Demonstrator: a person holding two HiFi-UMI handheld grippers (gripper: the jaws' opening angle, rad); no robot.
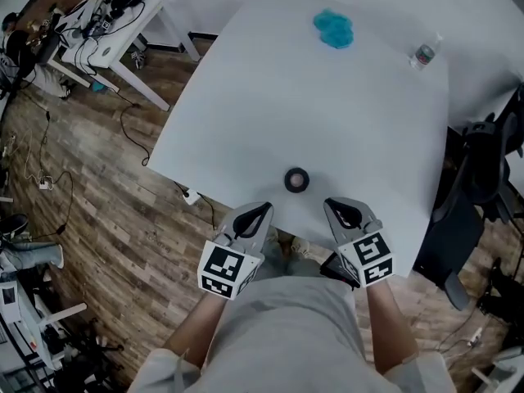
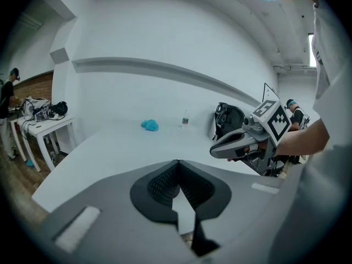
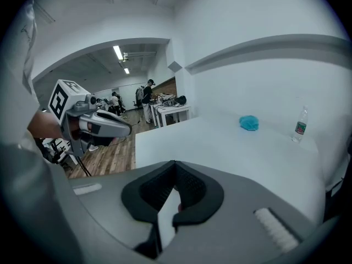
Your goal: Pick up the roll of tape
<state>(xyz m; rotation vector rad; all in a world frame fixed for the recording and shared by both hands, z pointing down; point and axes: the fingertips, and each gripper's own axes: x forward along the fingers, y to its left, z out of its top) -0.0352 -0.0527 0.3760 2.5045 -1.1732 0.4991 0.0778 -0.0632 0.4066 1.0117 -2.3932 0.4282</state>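
Observation:
The black roll of tape (image 1: 296,180) lies flat on the white table (image 1: 327,113), close to its near edge. My left gripper (image 1: 265,209) hovers just short of it on the near left, jaws shut with nothing in them. My right gripper (image 1: 331,205) hangs at the near right of the roll, also shut and empty. In the left gripper view the closed jaws (image 2: 177,164) hide the roll, and the right gripper (image 2: 237,143) shows beside them. The right gripper view has its own shut jaws (image 3: 175,165) and the left gripper (image 3: 104,125) at the left.
A crumpled blue cloth (image 1: 333,29) and a small water bottle (image 1: 424,54) sit at the table's far side. A black office chair (image 1: 479,174) stands by the right edge. A white side table with cables (image 1: 102,31) stands on the wooden floor at the far left.

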